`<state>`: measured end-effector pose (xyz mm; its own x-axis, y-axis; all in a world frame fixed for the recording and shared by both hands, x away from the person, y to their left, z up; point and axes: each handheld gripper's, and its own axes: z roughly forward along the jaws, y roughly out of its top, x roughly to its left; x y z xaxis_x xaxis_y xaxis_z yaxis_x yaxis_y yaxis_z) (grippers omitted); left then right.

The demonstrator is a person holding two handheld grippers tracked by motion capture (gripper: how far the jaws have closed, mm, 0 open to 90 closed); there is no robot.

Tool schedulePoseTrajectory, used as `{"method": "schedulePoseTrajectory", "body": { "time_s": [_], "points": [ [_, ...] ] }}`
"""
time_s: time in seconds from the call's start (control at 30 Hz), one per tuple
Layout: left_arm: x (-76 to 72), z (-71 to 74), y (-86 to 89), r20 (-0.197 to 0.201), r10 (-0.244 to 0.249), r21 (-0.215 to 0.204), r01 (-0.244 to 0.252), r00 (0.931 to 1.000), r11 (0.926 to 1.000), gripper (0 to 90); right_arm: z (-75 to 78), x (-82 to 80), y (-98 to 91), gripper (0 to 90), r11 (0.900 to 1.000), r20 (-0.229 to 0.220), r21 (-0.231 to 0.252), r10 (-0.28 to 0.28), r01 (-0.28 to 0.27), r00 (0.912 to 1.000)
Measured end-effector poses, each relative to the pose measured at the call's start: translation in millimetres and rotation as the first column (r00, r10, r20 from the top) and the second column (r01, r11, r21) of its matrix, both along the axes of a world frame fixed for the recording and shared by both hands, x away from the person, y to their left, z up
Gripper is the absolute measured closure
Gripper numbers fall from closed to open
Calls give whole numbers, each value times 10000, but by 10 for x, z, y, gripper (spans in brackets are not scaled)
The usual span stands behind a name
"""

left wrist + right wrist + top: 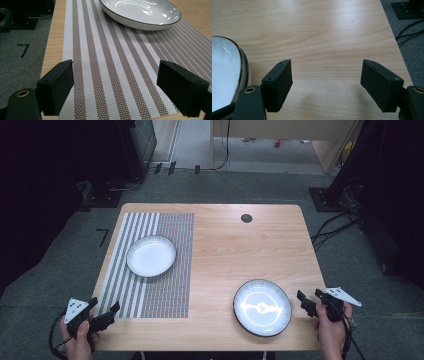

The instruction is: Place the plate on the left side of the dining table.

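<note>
**A:** How do the jaws stand on the left gripper [104, 309]?

**B:** Spread wide, with nothing between them. In the left gripper view its two black pads hang over the near end of the striped placemat [120, 75], and only the mat's weave lies in the gap. I can't tell whether the pads touch the mat or hover just above it.

**A:** And the right gripper [310, 297]?

**B:** Wide apart too, and empty. Bare wood of the table [324, 32] lies between its jaws. It sits at the table's right edge, near the front corner.

**A:** Where are the plates?

**B:** The white plate [151, 255] rests on the placemat, toward its far half, well apart from the left gripper. In the left gripper view it lies straight ahead at the top [140, 12]. The dark-rimmed plate [262, 307] sits on bare wood near the front edge, just left of the right gripper; its rim curves in at the left of the right gripper view [227, 75], near the left jaw but not touching it.

**A:** Any open room?

**B:** The middle and far right of the tabletop are bare wood, apart from a small dark round cap [246, 218] near the back edge. The placemat's near half is free as well. Grey carpet [22, 50] drops away past the table's left edge.
</note>
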<state>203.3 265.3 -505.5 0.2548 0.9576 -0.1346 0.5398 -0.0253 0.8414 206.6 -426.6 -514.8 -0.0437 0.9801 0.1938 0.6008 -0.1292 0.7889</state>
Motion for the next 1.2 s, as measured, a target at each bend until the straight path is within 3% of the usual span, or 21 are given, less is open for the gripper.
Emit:
{"method": "schedulePoseTrajectory", "body": {
  "time_s": [0.5, 0.73, 0.97, 1.2],
  "points": [
    [33, -52, -33, -455, -281, 53, 284, 9986, 9996, 141, -84, 17, 69, 248, 9954, -569, -938, 123, -176, 9983],
    [49, -75, -52, -687, -233, 234, 250, 9974, 9994, 141, -95, 37, 134, 221, 9864, -885, -1623, 132, -275, 9960],
    [71, -97, -86, -965, -69, 670, 134, 9953, 9977, 140, -96, 39, 142, 215, 9854, -918, -1671, 182, -334, 9956],
    [87, -103, -92, -1163, -122, 715, 206, 9931, 9972, 140, -96, 40, 143, 208, 9854, -938, -1664, 196, -351, 9954]
  ]
}}
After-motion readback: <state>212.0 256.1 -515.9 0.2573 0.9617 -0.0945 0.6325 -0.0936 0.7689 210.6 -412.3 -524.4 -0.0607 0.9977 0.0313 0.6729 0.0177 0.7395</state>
